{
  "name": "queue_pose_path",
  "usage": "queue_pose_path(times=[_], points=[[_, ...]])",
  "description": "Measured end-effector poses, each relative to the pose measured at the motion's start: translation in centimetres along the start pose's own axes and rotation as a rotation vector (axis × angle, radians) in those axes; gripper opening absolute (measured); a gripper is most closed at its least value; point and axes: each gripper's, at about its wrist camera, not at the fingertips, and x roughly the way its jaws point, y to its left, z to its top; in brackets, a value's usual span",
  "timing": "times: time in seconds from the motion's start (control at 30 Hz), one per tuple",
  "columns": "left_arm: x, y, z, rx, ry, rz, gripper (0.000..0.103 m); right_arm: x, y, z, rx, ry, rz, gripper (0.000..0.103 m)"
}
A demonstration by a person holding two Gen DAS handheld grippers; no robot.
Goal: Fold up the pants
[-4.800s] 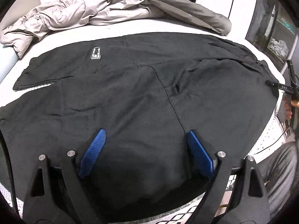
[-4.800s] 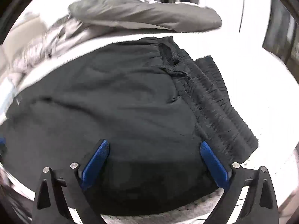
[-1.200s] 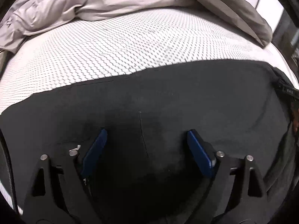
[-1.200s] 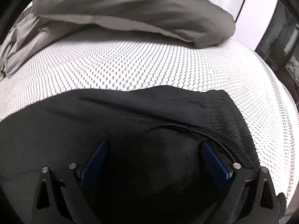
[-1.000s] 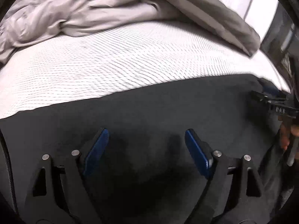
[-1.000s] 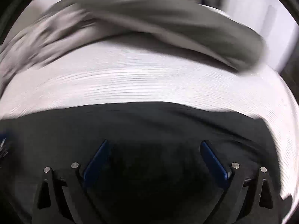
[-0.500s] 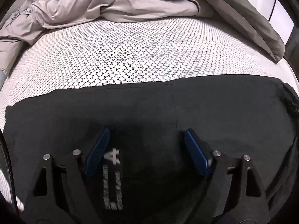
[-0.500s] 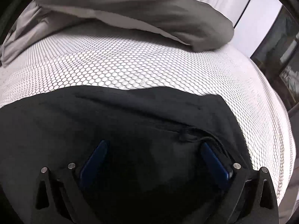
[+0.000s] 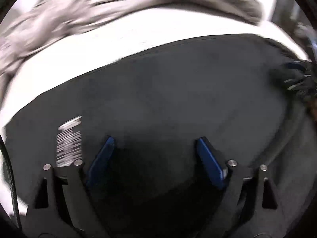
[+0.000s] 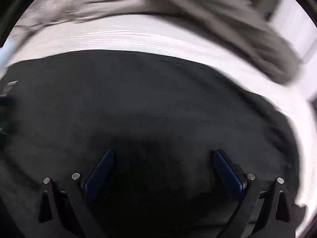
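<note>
The black pants [image 9: 168, 91] lie folded flat on the white mattress [image 9: 118, 35], filling the lower part of both blurred wrist views. A white printed label [image 9: 69, 140] shows on the cloth at the left. My left gripper [image 9: 155, 142] hangs just over the cloth with its blue pads [image 9: 103, 156] wide apart; its jaws are opening and nothing is pinched between them. My right gripper [image 10: 163, 156] stands open over the pants [image 10: 158, 103], its pads clear of the cloth. At the far right of the left wrist view the right gripper [image 9: 297, 73] shows as a dark blur.
A crumpled grey duvet [image 9: 99, 6] lies along the far side of the mattress, seen as the duvet [image 10: 198, 6] in the right wrist view too. A white strip of mattress [image 10: 158, 33] separates it from the pants. A black cable [image 9: 10, 178] hangs at the left edge.
Both grippers have swept sideways over the pants, blurring the views. The white label now sits left of the left gripper instead of between its pads. The left pads stand slightly wider.
</note>
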Motion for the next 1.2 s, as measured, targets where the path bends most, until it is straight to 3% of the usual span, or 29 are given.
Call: queue_pose_path(times=[0.1, 0.17, 0.23, 0.3, 0.37, 0.43, 0.53, 0.6, 0.67, 0.83, 0.93, 1.0, 1.13, 1.2], points=[[-1.4, 5.5, -2.3, -0.162, 0.001, 0.014, 0.089, 1.2, -5.2, -1.2, 0.175, 0.025, -0.065, 0.101], [-2.7, 7.0, -3.2, -0.198, -0.019, 0.048, 0.087, 0.8, -7.0, -2.1, 0.259, 0.021, -0.082, 0.101], [-3.7, 7.3, -3.8, -0.203, -0.037, 0.007, 0.084, 0.0, -7.1, -2.5, 0.276, 0.014, -0.077, 0.101], [-4.8, 7.6, -4.2, -0.189, -0.064, -0.027, 0.082, -1.9, -5.6, -3.3, 0.264, -0.016, -0.014, 0.101], [-5.0, 8.9, -3.8, -0.201, -0.078, 0.007, 0.077, -1.6, -4.7, -2.3, 0.236, -0.054, 0.096, 0.101], [-4.3, 10.8, -3.9, -0.244, -0.045, 0.028, 0.044, -2.4, -2.4, -2.0, 0.178, -0.07, 0.18, 0.101], [-2.9, 12.4, -4.3, -0.244, -0.014, 0.018, 0.027, -2.1, 0.6, -1.9, 0.086, -0.045, 0.212, 0.101], [-3.2, 13.6, -5.0, -0.246, -0.022, -0.01, 0.025, -0.7, 1.5, -1.6, 0.028, -0.016, 0.171, 0.101], [-3.7, 15.5, -5.8, -0.274, -0.028, 0.05, 0.025, -1.6, 2.4, -2.8, 0.009, -0.007, 0.148, 0.101], [-4.3, 20.3, -8.1, -0.392, -0.026, 0.158, 0.025, -1.7, -0.1, -3.2, 0.061, 0.006, 0.079, 0.101], [-4.5, 20.0, -7.3, -0.392, -0.052, 0.14, 0.025, -1.9, -0.4, -3.4, 0.087, 0.009, 0.073, 0.101], [-4.3, 19.0, -5.6, -0.365, -0.075, 0.063, 0.025, -1.6, -0.5, -2.4, 0.089, 0.0, 0.077, 0.101], [-1.0, 17.8, -1.5, -0.331, -0.063, -0.005, 0.025, 0.1, -0.5, 0.7, 0.054, -0.025, 0.186, 0.101], [0.9, 18.4, -1.1, -0.362, -0.028, 0.013, 0.024, 0.1, 0.9, 0.8, -0.001, -0.03, 0.208, 0.101]])
